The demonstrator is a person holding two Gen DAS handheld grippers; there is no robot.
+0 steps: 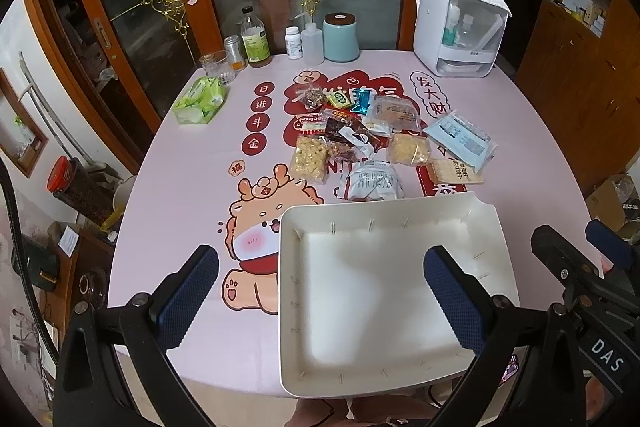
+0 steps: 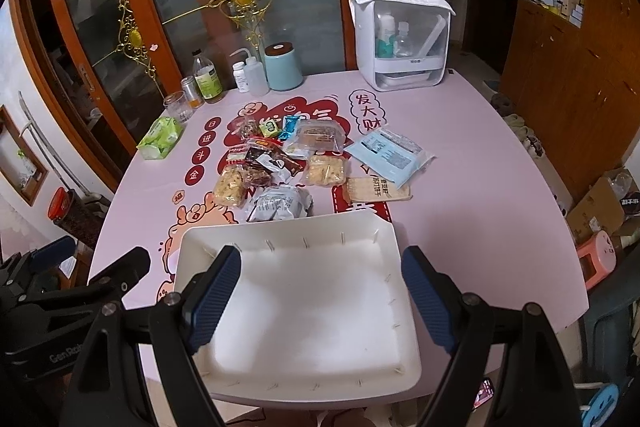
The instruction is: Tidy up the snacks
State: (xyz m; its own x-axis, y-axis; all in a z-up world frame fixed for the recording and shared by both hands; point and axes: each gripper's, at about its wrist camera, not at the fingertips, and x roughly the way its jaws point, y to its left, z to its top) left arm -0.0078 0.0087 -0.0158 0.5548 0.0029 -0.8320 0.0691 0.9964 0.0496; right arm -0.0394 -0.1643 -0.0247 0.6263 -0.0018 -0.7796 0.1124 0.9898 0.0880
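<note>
A pile of snack packets [image 1: 360, 135] [image 2: 288, 163] lies mid-table on the pink printed cloth. It includes a light blue packet [image 1: 460, 137] [image 2: 390, 155], a silver packet [image 1: 372, 181] [image 2: 280, 205] and a cracker packet [image 1: 454, 171] [image 2: 378, 190]. A white tray [image 1: 360, 223] [image 2: 280, 227] sits at the near edge, its floor bare. My left gripper [image 1: 320, 291] hovers open over the tray's left side with nothing between its pads. Over the tray, my right gripper [image 2: 322, 299] is open too and holds nothing. Each gripper shows at the edge of the other's view.
At the far edge stand a white lidded container [image 1: 456, 27] [image 2: 400, 39], a teal jar [image 1: 340, 39] [image 2: 283, 67], several bottles and a glass. A green tissue pack [image 1: 200, 99] [image 2: 160, 137] lies far left. Wooden glass doors are behind the table.
</note>
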